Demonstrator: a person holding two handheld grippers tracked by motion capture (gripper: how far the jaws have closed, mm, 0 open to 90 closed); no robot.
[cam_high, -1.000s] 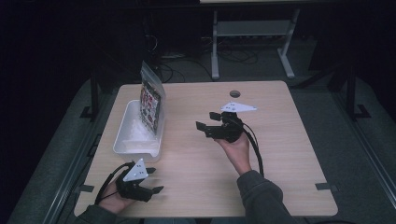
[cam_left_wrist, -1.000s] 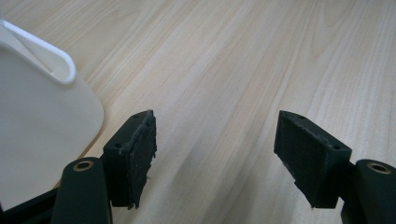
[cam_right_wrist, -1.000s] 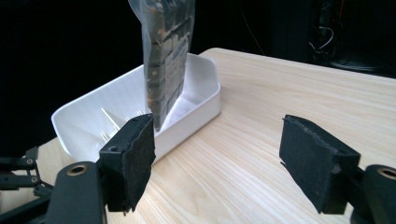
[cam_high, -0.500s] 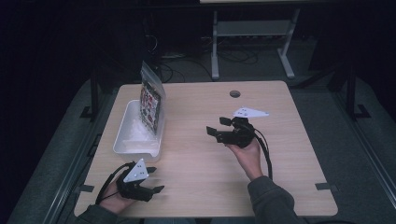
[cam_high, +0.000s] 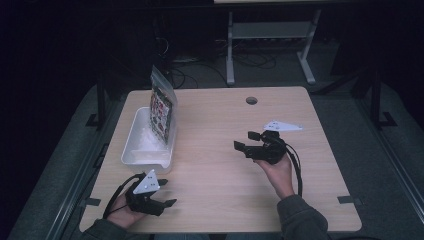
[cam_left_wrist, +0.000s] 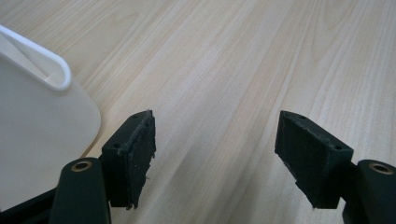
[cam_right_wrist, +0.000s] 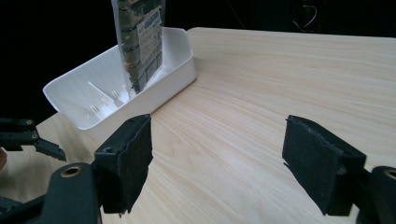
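- I am holding my left claw (cam_high: 165, 192) low over the desk (cam_high: 220, 175) near its front left corner, just in front of the white tub (cam_high: 134, 150); its jaws are standing wide apart with nothing between them.
- In the left gripper view I am looking along those jaws at bare wood, with the rounded corner and rim of the white tub (cam_left_wrist: 51, 74) just beside the left jaw, not touching it.
- I am holding my right claw (cam_high: 245, 141) above the middle of the desk, right of centre, pointing toward the left edge; its jaws are spread wide too and gripping nothing.
- In the right gripper view the white tub (cam_right_wrist: 180, 70) is lying ahead of the jaws, well apart from them, and my left claw (cam_right_wrist: 39, 140) is showing at the left edge of that view.
- The white tub is sitting along the left edge of the desk, its long side running front to back.
- The printed packet (cam_high: 162, 107) is standing on end in the far end of the tub, leaning against its right-hand wall and rising well above the rim; in the right gripper view the printed packet (cam_right_wrist: 140, 42) is showing a label I cannot read.
- A thin white divider (cam_right_wrist: 100, 95) is standing inside the tub, nearer the front.
- A small round hole (cam_high: 251, 100) is sitting in the desk near its far edge.
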